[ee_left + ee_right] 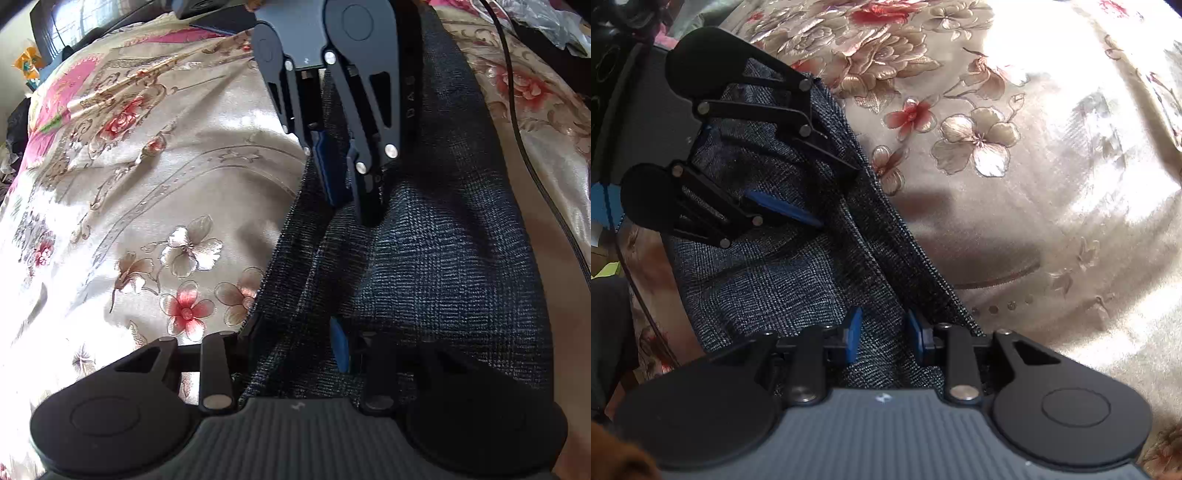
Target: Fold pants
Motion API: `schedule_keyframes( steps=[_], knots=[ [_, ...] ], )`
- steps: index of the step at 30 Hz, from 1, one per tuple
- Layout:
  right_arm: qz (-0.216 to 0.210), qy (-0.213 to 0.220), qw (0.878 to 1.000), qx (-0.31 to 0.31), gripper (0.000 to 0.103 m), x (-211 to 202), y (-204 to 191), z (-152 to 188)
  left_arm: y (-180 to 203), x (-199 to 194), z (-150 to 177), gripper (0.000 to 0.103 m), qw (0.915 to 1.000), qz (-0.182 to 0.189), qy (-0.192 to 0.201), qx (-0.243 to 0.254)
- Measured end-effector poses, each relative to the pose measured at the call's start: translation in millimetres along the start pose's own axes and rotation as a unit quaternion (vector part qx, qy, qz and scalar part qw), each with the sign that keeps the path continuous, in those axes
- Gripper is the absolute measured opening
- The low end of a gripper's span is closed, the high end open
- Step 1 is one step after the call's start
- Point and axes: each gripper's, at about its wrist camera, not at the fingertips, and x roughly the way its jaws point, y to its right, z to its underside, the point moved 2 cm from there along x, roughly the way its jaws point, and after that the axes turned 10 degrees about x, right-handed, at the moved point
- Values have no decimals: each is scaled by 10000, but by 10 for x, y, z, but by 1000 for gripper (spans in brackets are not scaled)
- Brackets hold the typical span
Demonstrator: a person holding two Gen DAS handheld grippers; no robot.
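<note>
The pants [768, 273], dark woven check cloth, are seen lying doubled on a glossy floral bedspread [1015, 206]. The right gripper [884, 334] stands apart over a fold; the left gripper [295, 350] cannot be judged, cloth hiding one pad. Slippage on the slick satin is considered likely if layers are caught unevenly.

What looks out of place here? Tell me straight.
The pants are not lined up. Along the side next to the bedspread, the edges of the two layers run offset, and the cloth is rumpled. A black cable also trails across the bedspread beside the pants.
</note>
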Motion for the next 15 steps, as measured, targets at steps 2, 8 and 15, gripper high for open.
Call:
schedule_keyframes(
  steps=[2,8,15],
  knots=[
    [79,-76,9997,-206,28,-2,-50,-31,72,-16,-15,40,9997,0,-5,239],
    [57,-174,9987,-485,46,70,-124,-120,37,-50,-11,34,9993,244,55,279],
    [161,-206,9980,-578,23,136,-210,-224,-64,-66,-30,24,9974,672,236,-60]
  ],
)
